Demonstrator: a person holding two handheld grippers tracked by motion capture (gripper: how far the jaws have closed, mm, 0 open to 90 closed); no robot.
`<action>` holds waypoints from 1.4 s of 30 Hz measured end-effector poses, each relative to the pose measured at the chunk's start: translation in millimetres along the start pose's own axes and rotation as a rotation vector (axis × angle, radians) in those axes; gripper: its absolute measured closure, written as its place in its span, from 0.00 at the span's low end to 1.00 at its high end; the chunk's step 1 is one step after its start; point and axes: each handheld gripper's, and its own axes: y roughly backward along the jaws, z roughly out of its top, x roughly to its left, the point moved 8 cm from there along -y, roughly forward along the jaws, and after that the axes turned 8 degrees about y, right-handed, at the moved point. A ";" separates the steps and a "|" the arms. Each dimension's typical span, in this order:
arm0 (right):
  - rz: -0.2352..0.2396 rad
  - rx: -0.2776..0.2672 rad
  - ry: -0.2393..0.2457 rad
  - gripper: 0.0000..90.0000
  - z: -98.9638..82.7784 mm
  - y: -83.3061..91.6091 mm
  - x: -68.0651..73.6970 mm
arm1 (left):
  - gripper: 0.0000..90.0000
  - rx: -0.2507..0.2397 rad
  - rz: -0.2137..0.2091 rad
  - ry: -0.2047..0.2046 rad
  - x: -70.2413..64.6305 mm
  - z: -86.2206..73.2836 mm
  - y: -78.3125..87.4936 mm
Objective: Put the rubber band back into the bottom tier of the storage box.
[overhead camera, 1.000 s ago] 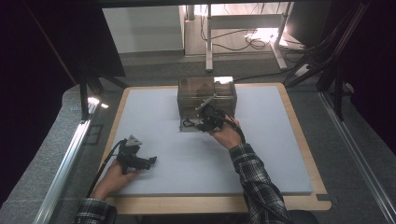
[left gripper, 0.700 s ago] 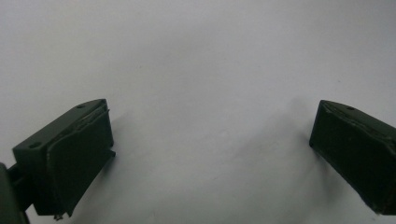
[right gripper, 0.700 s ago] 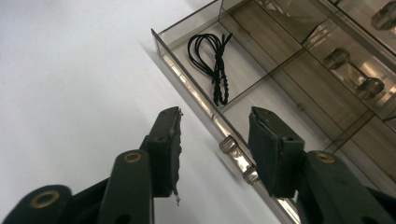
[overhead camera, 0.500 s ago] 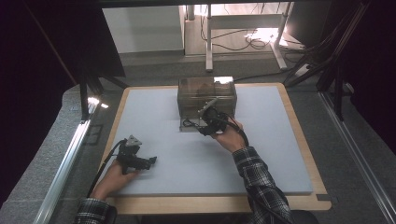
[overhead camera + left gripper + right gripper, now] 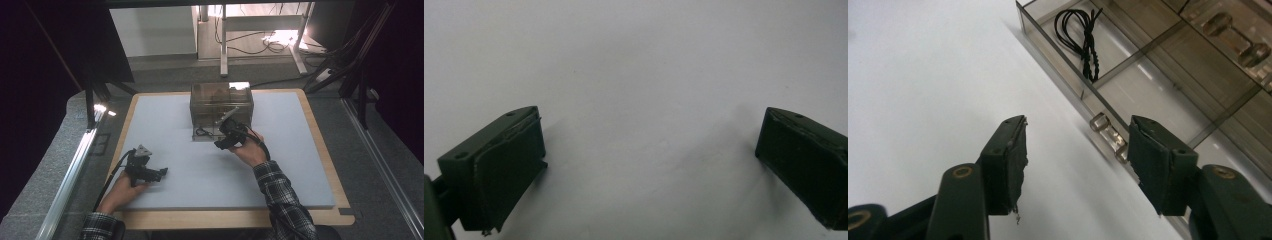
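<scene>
A smoky clear drawer box (image 5: 221,102) stands at the far middle of the white mat. Its bottom drawer (image 5: 1058,65) is pulled out and holds a black looped cord (image 5: 1083,35). The drawer's clear knob handle (image 5: 1108,137) lies between the jaws of my right gripper (image 5: 1078,127), close to the right-hand jaw, with neither pad pressing on it. Those jaws have just been opening. In the high view the right gripper (image 5: 223,137) sits at the drawer front. My left gripper (image 5: 161,173) rests open on the mat at the near left, its jaws (image 5: 651,114) wide apart around bare mat.
The white mat (image 5: 300,165) lies on a wooden-edged table (image 5: 330,160). The box's upper drawers (image 5: 1228,30) hold small clear items. Black frame posts and cables stand beyond the table's far edge.
The right hand has shifted only slightly at the drawer front. The left hand has stayed where it was.
</scene>
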 end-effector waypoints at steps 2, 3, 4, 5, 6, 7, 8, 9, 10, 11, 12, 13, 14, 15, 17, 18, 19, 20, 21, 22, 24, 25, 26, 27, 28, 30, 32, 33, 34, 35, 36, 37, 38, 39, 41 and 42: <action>-0.001 -0.001 0.001 0.41 -1.8 1.3 -0.4 | 0.00 0.000 0.000 0.000 0.0 0.0 0.0; -0.004 -0.001 0.001 0.39 -2.5 2.1 -0.8 | 0.00 0.000 0.000 0.000 0.0 0.0 0.0; -0.004 -0.003 -0.001 0.38 -3.2 3.1 -1.0 | 0.00 0.000 0.000 0.000 0.0 0.0 0.0; -0.002 -0.006 -0.002 0.38 -3.6 4.0 -0.9 | 0.00 0.000 0.000 0.000 0.0 0.0 0.0; -0.005 -0.008 -0.002 0.37 -4.0 5.0 -0.9 | 0.00 0.000 0.000 0.000 0.0 0.0 0.0; -0.007 -0.010 0.000 0.36 -4.3 6.1 -1.0 | 0.00 0.000 0.000 0.000 0.0 0.0 0.0; -0.006 -0.012 -0.002 0.35 -4.6 7.1 -0.6 | 0.00 0.000 0.000 0.000 0.0 0.0 0.0; -0.005 -0.014 -0.002 0.34 -4.9 8.0 -0.2 | 0.00 0.000 0.000 0.000 0.0 0.0 0.0; -0.004 -0.015 -0.004 0.34 -5.4 8.9 0.4 | 0.00 0.000 0.000 0.000 0.0 0.0 0.0; -0.004 -0.016 -0.001 0.33 -5.9 9.7 0.7 | 0.00 0.000 0.000 0.000 0.0 0.0 0.0; -0.004 -0.018 0.004 0.32 -6.2 10.6 1.1 | 0.00 0.000 0.000 0.000 0.0 0.0 0.0; -0.004 -0.019 0.005 0.32 -6.7 11.5 1.5 | 0.00 0.000 0.000 0.000 0.0 0.0 0.0; -0.006 -0.020 0.006 0.31 -7.2 12.3 1.7 | 0.00 0.000 0.000 0.000 0.0 0.0 0.0; -0.008 -0.020 0.007 0.30 -7.7 13.2 1.9 | 0.00 0.000 0.000 0.000 0.0 0.0 0.0; -0.008 -0.021 0.005 0.30 -8.9 15.2 2.2 | 0.00 0.000 0.000 0.000 0.0 0.0 0.0; -0.007 -0.022 0.003 0.29 -9.7 16.2 2.3 | 0.00 0.000 0.000 0.000 0.0 0.0 0.0; -0.005 -0.025 0.001 0.28 -10.5 17.1 2.5 | 0.00 0.000 0.000 0.000 0.0 0.0 0.0; -0.002 -0.024 -0.001 0.28 -11.6 17.8 2.6 | 0.00 0.000 0.000 0.000 0.0 0.0 0.0; 0.001 -0.022 -0.002 0.27 -13.1 18.3 2.8 | 0.00 0.000 0.000 0.000 0.0 0.0 0.0; 0.000 -0.021 0.001 0.26 -14.6 18.7 2.8 | 0.00 0.000 0.000 0.000 0.0 0.0 0.0; -0.001 -0.014 0.000 0.25 -18.1 19.6 3.3 | 0.00 0.000 0.000 0.000 0.0 0.0 0.0; -0.001 -0.014 0.001 0.25 -19.8 20.1 3.1 | 0.00 0.000 0.000 0.000 0.0 0.0 0.0; -0.001 -0.014 -0.002 0.24 -21.4 20.7 3.2 | 0.00 0.000 0.000 0.000 0.0 0.0 0.0; 0.001 -0.012 -0.005 0.24 -23.1 21.5 3.3 | 0.00 0.000 0.000 0.000 0.0 0.0 0.0; 0.000 -0.013 -0.004 0.23 -24.7 22.0 2.7 | 0.00 0.000 0.000 0.000 0.0 0.0 0.0; 0.004 -0.011 -0.012 0.22 -28.2 23.6 2.3 | 0.00 0.000 0.000 0.000 0.0 0.0 0.0; 0.001 -0.010 -0.016 0.21 -31.6 25.4 0.9 | 0.00 0.000 0.000 0.000 0.0 0.0 0.0; 0.002 -0.012 -0.018 0.20 -33.1 26.2 0.3 | 0.00 0.000 0.000 0.000 0.0 0.0 0.0; 0.005 -0.013 -0.021 0.20 -34.7 27.0 -0.1 | 0.00 0.000 0.000 0.000 0.0 0.0 0.0; 0.010 -0.011 -0.027 0.19 -36.5 27.6 0.0 | 0.00 0.000 0.000 0.000 0.0 0.0 0.0; 0.012 -0.010 -0.027 0.18 -38.2 27.9 -0.3 | 0.00 0.000 0.000 0.000 0.0 0.0 0.0; 0.014 -0.008 -0.025 0.18 -40.0 28.0 -0.2 | 0.00 0.000 0.000 0.000 0.0 0.0 0.0; 0.013 -0.004 -0.025 0.18 -42.0 28.2 0.0 | 0.00 0.000 0.000 0.000 0.0 0.0 0.0; 0.010 -0.003 -0.023 0.17 -43.7 28.2 -0.1 | 0.00 0.001 0.001 -0.001 0.1 -0.1 0.1; 0.011 -0.004 -0.020 0.16 -46.8 28.7 0.1 | 0.00 0.000 0.000 0.000 0.0 0.0 0.0; 0.011 -0.005 -0.022 0.16 -48.1 29.0 0.2 | 0.00 0.001 0.000 0.000 0.0 0.0 0.1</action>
